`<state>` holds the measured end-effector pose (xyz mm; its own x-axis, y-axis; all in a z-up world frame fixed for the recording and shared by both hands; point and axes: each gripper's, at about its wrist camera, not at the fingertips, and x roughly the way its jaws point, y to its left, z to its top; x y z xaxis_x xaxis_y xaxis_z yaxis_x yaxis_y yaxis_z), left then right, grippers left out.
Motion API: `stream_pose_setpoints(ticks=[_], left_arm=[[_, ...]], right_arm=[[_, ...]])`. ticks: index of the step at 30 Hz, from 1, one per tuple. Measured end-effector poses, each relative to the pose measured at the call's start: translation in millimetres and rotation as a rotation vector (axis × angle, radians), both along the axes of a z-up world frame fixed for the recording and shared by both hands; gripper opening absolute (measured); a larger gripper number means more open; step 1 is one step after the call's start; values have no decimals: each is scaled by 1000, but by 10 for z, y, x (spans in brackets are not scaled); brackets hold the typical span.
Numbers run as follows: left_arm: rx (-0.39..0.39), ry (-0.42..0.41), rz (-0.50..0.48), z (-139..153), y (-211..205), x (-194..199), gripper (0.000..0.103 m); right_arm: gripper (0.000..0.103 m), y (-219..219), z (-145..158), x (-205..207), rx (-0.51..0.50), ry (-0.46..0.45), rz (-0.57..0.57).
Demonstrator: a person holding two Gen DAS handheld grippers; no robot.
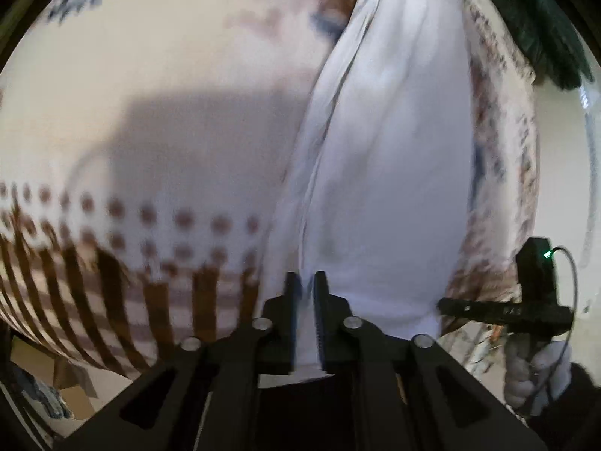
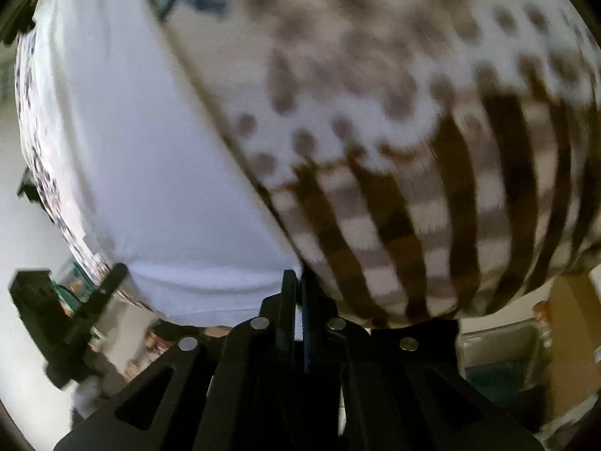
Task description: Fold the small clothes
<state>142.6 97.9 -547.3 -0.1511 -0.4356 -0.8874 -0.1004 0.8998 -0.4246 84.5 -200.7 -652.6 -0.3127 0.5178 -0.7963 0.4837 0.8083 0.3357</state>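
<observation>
A white garment lies stretched along a patterned tablecloth. My left gripper is shut on the garment's near edge, with white cloth pinched between the jaws. In the right wrist view the same white garment fills the left side. My right gripper is shut on its corner at the edge. The right gripper's body shows at the lower right of the left wrist view, and the left gripper's body shows at the lower left of the right wrist view.
The tablecloth has brown dots and dark brown stripes near its hanging edge. A dark green cloth lies at the far right. A cardboard box and floor items sit below the table edge. A bin stands lower right.
</observation>
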Motion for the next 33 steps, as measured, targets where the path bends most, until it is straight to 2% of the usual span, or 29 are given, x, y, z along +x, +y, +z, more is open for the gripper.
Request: stream_pose_setpoints(ticks=[1, 2, 3, 4, 9, 10, 13, 17, 21, 23, 26, 27, 28, 29, 30, 31, 32, 33], left_arm=[[-31, -25, 13, 91, 11, 126, 34], [-71, -62, 36, 192, 37, 333, 46], [-96, -88, 54, 241, 55, 471, 66], [-141, -125, 89, 299, 88, 708, 72], [-253, -246, 179, 259, 124, 1791, 72], [-266, -260, 181, 198, 93, 2030, 72], [-300, -280, 183, -77, -53, 2752, 72], [-315, -285, 133, -458, -318, 3440, 72], [-341, -299, 88, -656, -517, 3817, 72], [-351, -326, 75, -671, -592, 3937, 72], [-362, -377, 85, -639, -627, 3968, 69], [-362, -403, 79, -619, -650, 3962, 61], [-347, -424, 63, -600, -684, 3954, 28], [-335, -425, 40, -598, -724, 3945, 11], [-335, -428, 30, -587, -742, 3919, 8], [-335, -445, 27, -547, -744, 3873, 8], [-335, -458, 24, -507, -742, 3834, 8], [-337, -466, 23, -463, -717, 3787, 8]], right_arm=[[34, -16, 38, 76, 23, -10, 7], [46, -55, 121, 214, 58, -33, -1], [59, -93, 216, 375, 92, -71, -31], [59, -68, 273, 538, 110, -105, -55], [60, -270, 529, 1701, 130, -308, -76], [63, -288, 530, 1974, 124, -351, -70], [68, -365, 416, 2847, 112, -438, -80], [71, -420, 173, 3782, 137, -481, -108], [72, -382, -115, 4577, 185, -494, -96], [76, -322, -198, 4820, 213, -506, -84], [77, -249, -160, 5020, 230, -554, -50], [76, -211, -123, 5069, 234, -577, -41], [72, -181, -91, 5095, 232, -595, -31], [53, -138, -53, 5125, 235, -616, -19], [20, -109, -30, 5140, 243, -623, -12], [11, -80, -11, 5146, 241, -624, -7], [11, -60, 25, 5135, 231, -636, -4], [6, -44, 72, 5113, 228, -651, -3]])
